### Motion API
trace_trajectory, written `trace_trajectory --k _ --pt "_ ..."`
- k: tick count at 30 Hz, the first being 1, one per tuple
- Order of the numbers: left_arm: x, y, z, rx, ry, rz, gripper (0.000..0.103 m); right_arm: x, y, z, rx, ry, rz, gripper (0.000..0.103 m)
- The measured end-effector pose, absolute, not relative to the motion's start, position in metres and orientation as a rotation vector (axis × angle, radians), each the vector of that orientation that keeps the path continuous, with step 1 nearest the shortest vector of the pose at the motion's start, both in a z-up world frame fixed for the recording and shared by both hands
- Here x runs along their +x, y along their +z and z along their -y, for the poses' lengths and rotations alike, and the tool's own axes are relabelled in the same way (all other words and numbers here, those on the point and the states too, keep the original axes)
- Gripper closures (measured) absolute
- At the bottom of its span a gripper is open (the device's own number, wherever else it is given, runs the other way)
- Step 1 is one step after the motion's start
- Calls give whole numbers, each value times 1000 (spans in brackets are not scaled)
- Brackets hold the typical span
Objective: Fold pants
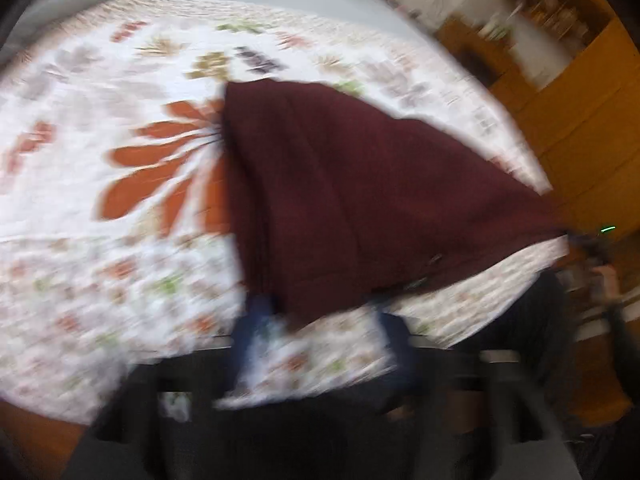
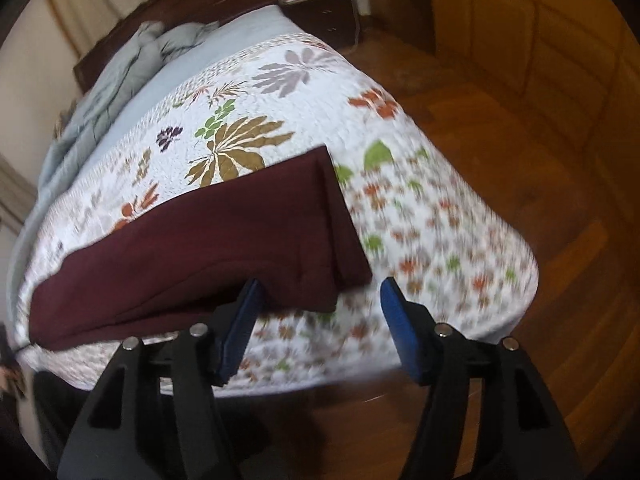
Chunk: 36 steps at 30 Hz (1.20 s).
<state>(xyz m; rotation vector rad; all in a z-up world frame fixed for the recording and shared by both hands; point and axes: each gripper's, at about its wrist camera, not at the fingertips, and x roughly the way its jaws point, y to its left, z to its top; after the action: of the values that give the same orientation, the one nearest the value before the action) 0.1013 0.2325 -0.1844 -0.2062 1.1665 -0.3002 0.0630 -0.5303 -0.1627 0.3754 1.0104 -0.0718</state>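
Dark maroon pants [image 1: 340, 184] lie folded on a floral quilt [image 1: 100, 272] near the bed's foot edge. In the blurred left wrist view my left gripper [image 1: 324, 320] stands open, its blue fingers [image 1: 256, 320] wide apart. The pants' near corner and some quilt show between them, with neither pad pressing. In the right wrist view the pants [image 2: 208, 248] stretch across the quilt [image 2: 420, 220]. My right gripper [image 2: 320, 294] is open, and the pants' end corner sits between its blue pads [image 2: 394, 300] without being clamped.
A grey-blue blanket [image 2: 120, 64] is bunched near the dark headboard [image 2: 192, 4]. A dark nightstand [image 2: 324, 16] stands beside the bed. Wooden floor [image 2: 500, 140] and yellow-brown cabinets [image 1: 580, 128] surround the bed's foot.
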Motion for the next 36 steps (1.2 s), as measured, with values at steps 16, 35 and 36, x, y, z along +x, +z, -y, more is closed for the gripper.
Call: trace_trajectory --k 16,35,36 --pt "99 -205 -238 -998 -328 -1012 14 34 -178 441 758 165 -925 33" --pt "109 -224 -238 -1107 -106 -1063 18 42 -175 398 746 238 -926 31" --pt "111 -224 -239 -1090 -103 -1047 18 42 -173 396 741 244 -923 31"
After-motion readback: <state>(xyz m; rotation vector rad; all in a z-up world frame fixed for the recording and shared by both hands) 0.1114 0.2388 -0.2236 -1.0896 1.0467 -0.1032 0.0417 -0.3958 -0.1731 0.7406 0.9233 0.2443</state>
